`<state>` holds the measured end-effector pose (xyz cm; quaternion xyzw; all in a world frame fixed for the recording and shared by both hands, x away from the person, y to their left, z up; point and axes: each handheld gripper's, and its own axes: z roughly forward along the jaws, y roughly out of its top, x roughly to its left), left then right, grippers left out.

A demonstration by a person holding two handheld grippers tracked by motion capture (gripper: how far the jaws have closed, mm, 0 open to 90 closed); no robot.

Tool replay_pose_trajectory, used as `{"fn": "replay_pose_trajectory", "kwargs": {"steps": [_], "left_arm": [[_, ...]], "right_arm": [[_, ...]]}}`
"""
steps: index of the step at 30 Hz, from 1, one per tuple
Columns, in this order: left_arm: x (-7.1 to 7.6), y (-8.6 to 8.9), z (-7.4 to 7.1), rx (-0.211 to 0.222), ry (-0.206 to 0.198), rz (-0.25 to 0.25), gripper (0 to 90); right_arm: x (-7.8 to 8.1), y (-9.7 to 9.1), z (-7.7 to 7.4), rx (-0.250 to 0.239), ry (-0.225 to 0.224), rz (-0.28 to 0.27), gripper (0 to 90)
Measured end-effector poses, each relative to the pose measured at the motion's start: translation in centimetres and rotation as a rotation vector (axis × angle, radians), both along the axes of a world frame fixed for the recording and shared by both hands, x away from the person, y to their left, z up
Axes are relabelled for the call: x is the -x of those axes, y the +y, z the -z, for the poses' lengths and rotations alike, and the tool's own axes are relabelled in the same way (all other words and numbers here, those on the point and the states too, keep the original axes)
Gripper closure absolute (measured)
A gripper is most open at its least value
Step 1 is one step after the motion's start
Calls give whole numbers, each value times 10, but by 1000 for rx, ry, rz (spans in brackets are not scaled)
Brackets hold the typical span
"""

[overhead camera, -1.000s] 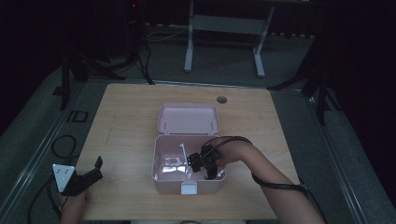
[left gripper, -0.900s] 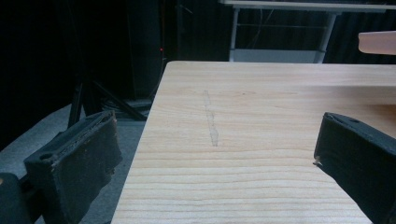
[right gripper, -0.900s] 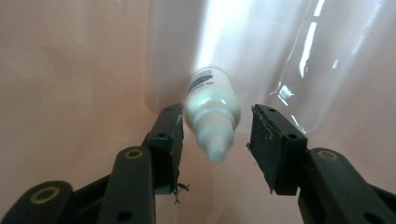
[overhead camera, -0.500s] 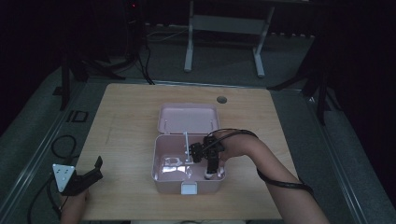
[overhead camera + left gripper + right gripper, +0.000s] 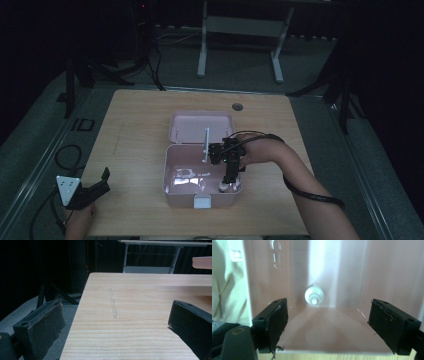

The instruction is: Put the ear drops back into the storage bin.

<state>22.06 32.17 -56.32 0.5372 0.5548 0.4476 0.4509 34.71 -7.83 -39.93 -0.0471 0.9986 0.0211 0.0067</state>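
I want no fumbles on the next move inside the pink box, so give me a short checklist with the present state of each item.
1. Lid of the pink plastic box open: ok, it lies flat behind.
2. Right gripper over the box, jaws open: ok, wide apart and holding nothing in the right gripper view.
3. Small white round object between the jaw lines: ok, it lies ahead at the box's wall.
4. What that object is, and whether it is loose: cannot tell.
5. Left gripper clear of the box: ok, open at the near left edge of the light wooden table.
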Motion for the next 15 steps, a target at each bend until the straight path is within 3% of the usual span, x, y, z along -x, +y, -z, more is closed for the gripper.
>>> {"fn": "replay_pose_trajectory", "kwargs": {"steps": [15], "left_arm": [[0,0,0,-4,1,-2,5]], "right_arm": [[-7,-38,-17,-58,-57,76,138]]}}
